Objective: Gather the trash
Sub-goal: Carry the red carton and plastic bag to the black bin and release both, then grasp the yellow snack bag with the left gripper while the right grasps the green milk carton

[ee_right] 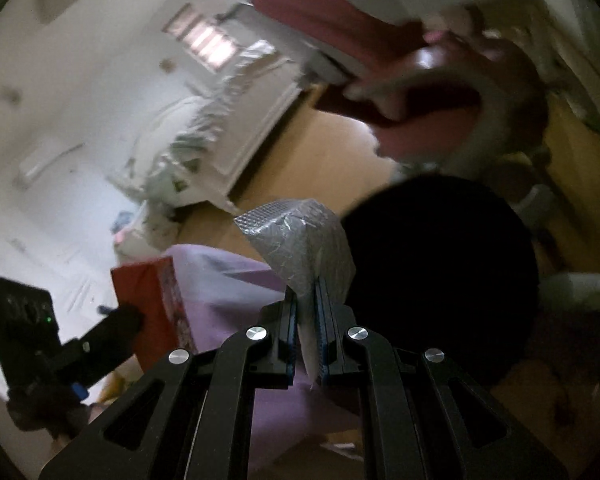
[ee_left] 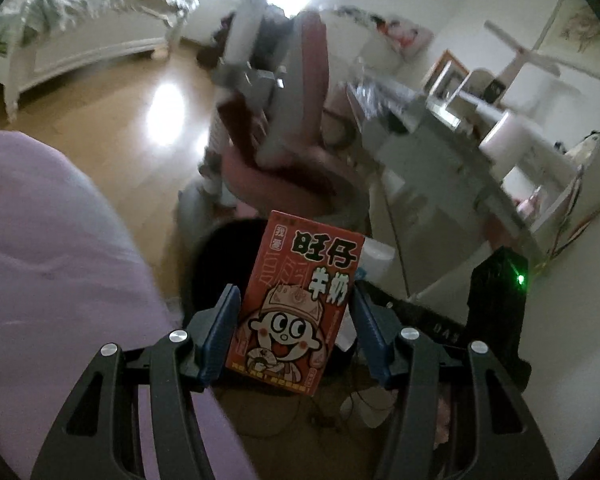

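The left gripper (ee_left: pixel 294 320) holds a red milk carton (ee_left: pixel 296 300) upright between its blue pads (ee_left: pixel 220 336), the printed cartoon face turned toward the camera. Both pads press the carton's narrow sides. Behind the carton sits a dark round bin (ee_left: pixel 220 256), its mouth partly hidden by the box. A lilac cloth (ee_left: pixel 60 260) fills the left of this view, and a pink chair (ee_left: pixel 296 136) stands blurred on the wooden floor (ee_left: pixel 120 120) beyond the bin. A white bed (ee_left: pixel 84 28) lies at the far side of the room.

In the right wrist view, the right gripper (ee_right: pixel 306 320) is pinched tight on a crumpled silver wrapper (ee_right: pixel 300 240), which sticks up and fans out above the fingertips. The bin (ee_right: pixel 440 280) opens as a black circle just right of the wrapper. The carton (ee_right: pixel 152 304) shows at the left, clamped in the left gripper (ee_right: pixel 132 320), with the lilac cloth (ee_right: pixel 228 292) between the two tools. The chair (ee_right: pixel 420 100) and bed (ee_right: pixel 204 140) are smeared by blur; whether either piece of trash is over the bin's mouth cannot be told.
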A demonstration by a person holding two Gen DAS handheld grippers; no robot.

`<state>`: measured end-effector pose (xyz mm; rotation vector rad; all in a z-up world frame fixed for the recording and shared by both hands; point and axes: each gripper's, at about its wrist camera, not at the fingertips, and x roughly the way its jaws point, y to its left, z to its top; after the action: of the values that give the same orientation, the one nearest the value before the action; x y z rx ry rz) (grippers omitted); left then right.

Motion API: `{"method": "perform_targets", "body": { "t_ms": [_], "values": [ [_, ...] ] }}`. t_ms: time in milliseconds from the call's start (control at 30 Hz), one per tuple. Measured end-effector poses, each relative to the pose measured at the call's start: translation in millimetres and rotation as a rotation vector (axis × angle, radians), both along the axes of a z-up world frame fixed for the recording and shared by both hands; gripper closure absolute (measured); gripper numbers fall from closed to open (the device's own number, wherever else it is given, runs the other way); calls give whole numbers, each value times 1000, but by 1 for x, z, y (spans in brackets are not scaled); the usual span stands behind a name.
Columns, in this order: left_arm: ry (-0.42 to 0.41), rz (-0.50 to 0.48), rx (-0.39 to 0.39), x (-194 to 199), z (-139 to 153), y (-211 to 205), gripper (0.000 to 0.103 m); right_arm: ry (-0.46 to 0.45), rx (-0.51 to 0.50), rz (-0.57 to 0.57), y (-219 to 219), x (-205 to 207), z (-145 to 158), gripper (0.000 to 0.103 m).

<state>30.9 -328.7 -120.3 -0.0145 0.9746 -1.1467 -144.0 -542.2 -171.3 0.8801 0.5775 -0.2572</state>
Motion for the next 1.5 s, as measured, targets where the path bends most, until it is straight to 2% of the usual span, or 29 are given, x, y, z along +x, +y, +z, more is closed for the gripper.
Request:
{"method": "perform_targets", "body": {
  "t_ms": [100,233,267,300,333,367,400,433,633,733,867,967,1133,1200,1333,1500],
  "values": [
    [14,-19,39,-2,-17,-21,47,33,27,-12,-8,-4,-23,94],
    [-9,-47,83,-7,-25,-42,45,67,35,6,-9,-4,-35,90],
    [-17,-51,91,-9,-26,-46,37,73,31,9,-10,-2,-31,87],
    [-33,-47,99,-11,-25,-47,22,76,22,11,-10,-2,-31,80],
    [-47,-40,94,-12,-21,-45,17,76,16,10,-11,-1,-29,64],
    [-59,-34,85,-13,-18,-42,12,74,3,3,-10,-3,-27,54],
    [-64,-31,76,-13,-16,-38,12,63,-8,-10,-10,-6,-25,37],
    [-63,-29,75,-12,-14,-35,12,44,-9,-19,-12,-6,-23,29],
    [-75,38,25,-10,10,8,12,7,-2,9,-5,1,-3,29],
    [-112,104,0,-8,26,45,11,-8,6,67,10,14,10,22],
    [-156,239,-22,2,43,110,9,-5,8,206,51,49,27,20],
    [-193,362,-8,10,49,163,9,-14,-5,332,93,79,45,17],
    [-220,593,62,28,43,268,9,-70,-131,577,182,127,88,17],
    [-221,651,96,34,36,300,9,-93,-184,662,213,143,103,17],
    [-192,654,166,50,21,331,9,-140,-406,873,294,185,133,17],
    [-209,622,229,58,9,343,9,-61,-591,1079,369,238,129,27]
  ]
}}
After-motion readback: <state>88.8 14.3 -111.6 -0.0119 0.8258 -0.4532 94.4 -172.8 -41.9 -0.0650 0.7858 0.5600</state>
